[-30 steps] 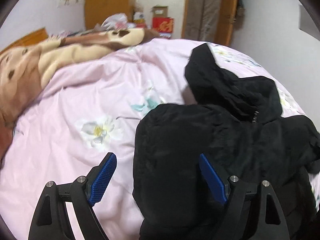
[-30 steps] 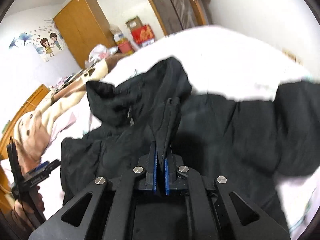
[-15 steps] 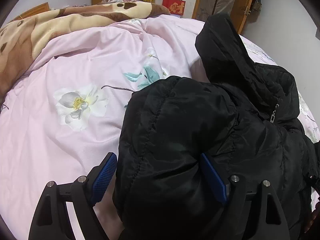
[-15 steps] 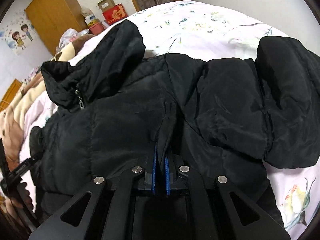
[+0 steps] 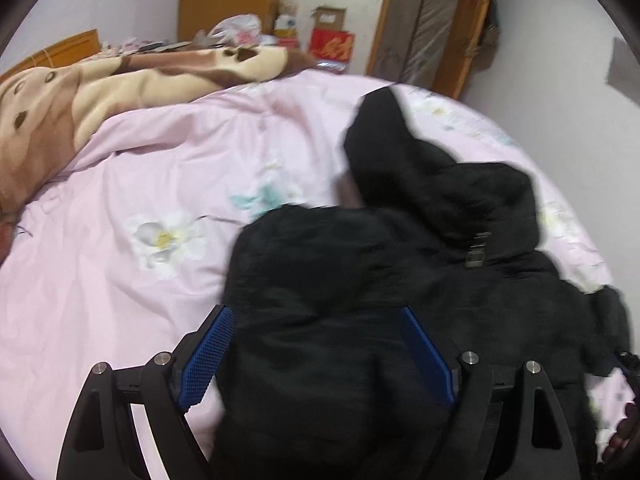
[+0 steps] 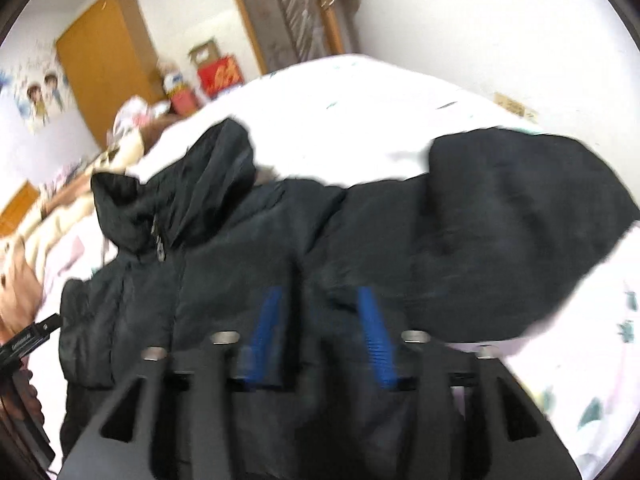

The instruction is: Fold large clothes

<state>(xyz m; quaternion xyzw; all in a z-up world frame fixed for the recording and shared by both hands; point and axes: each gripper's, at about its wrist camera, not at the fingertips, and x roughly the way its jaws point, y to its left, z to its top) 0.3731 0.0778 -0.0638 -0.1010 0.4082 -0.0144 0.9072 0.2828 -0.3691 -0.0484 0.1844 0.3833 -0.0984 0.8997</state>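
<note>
Half a second earlier my right gripper had been pinched tight on a ridge of the black jacket; by this moment its jaws had sprung apart to a middling gap and the cloth had dropped free between them. My left gripper had pulled back a little from the jacket, with its jaws wide and nothing in them, straddling the folded-over sleeve.

I saw the jacket lying spread on the pink flowered bed, hood pointing away from me toward the far edge, zip pull showing at the collar. In the right wrist view the other sleeve bulged out to the right, not yet brought in. A brown blanket was heaped well apart at the head of the bed.

I judged the jacket to be padded and puffy: light for its bulk, soft, with a slick shell that would slide out of a shallow pinch and spring back after folding. I would take it by a seam, the cuff or the hem, where the cloth is doubled. Both views were smeared with motion, so whether the left blue pad touched the fabric I could not tell.
</note>
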